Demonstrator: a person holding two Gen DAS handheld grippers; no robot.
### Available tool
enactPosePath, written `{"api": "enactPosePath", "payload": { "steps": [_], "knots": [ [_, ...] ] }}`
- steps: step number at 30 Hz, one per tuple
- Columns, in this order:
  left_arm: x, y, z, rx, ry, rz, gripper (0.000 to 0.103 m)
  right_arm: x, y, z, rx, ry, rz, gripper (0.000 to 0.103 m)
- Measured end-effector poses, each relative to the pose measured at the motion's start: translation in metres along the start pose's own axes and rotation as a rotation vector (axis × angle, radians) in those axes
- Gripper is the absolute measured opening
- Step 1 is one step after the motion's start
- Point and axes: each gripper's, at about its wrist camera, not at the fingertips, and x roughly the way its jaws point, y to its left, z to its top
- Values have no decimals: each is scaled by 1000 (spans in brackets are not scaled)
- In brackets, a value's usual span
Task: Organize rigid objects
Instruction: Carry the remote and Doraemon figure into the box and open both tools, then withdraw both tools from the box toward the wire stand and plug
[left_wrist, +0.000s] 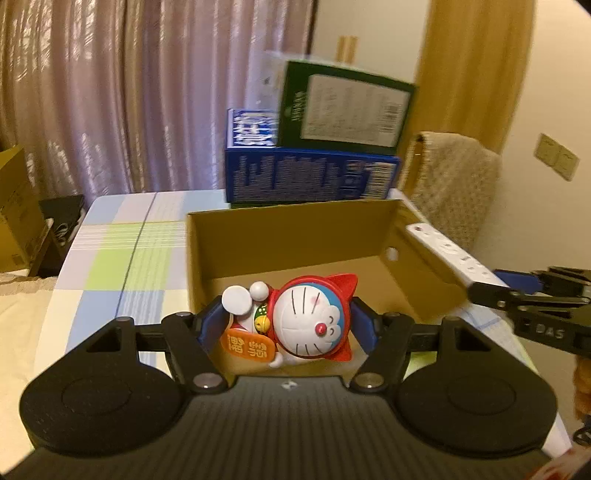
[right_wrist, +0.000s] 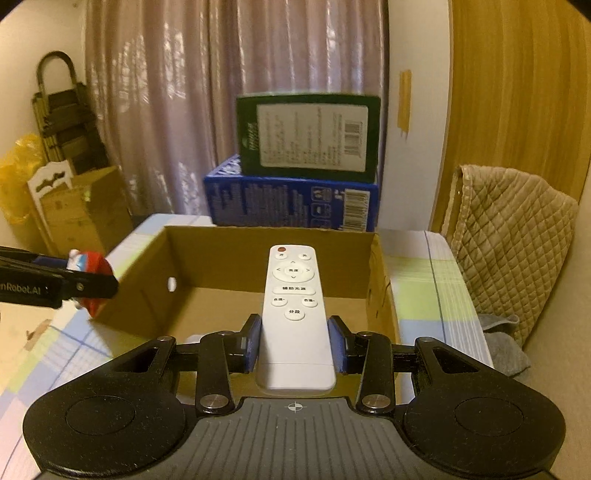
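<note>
Figurine (left_wrist: 303, 321) clamped in the left tool (left_wrist: 286, 325), hanging over the cardboard box (left_wrist: 288, 236); the right tool (right_wrist: 295, 343) grips a white remote (right_wrist: 293, 314) above that same box on the checkered worktop (left_wrist: 122, 254). Behind, green carton (right_wrist: 308, 134) sits atop blue carton (right_wrist: 291, 203).

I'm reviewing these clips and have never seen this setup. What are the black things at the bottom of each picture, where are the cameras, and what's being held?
They are handheld two-finger grippers, one per hand, each with a camera looking along its fingers. In the left wrist view, the left gripper clamps a cat figurine. In the right wrist view, the right gripper clamps a white remote. Both hang over an open cardboard box on a checked cloth. Behind it, a green box stands on a blue box.
</note>
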Motion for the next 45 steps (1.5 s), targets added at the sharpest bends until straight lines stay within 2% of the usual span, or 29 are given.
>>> {"api": "enactPosePath", "payload": {
  "steps": [9, 20, 24, 31, 45],
  "knots": [
    [47, 9, -1, 34, 63, 19, 66, 48, -8, 2, -16, 64, -14, 36],
    [72, 14, -11, 36, 109, 24, 66, 66, -12, 1, -4, 83, -13, 36],
    [69, 16, -11, 31, 90, 47, 68, 67, -12, 1, -1, 86, -12, 36],
    [56, 18, -5, 21, 51, 40, 68, 69, -14, 0, 8, 91, -15, 36],
    [46, 15, -4, 18, 34, 11, 68, 77, -16, 2, 18, 104, -27, 36]
  ]
}}
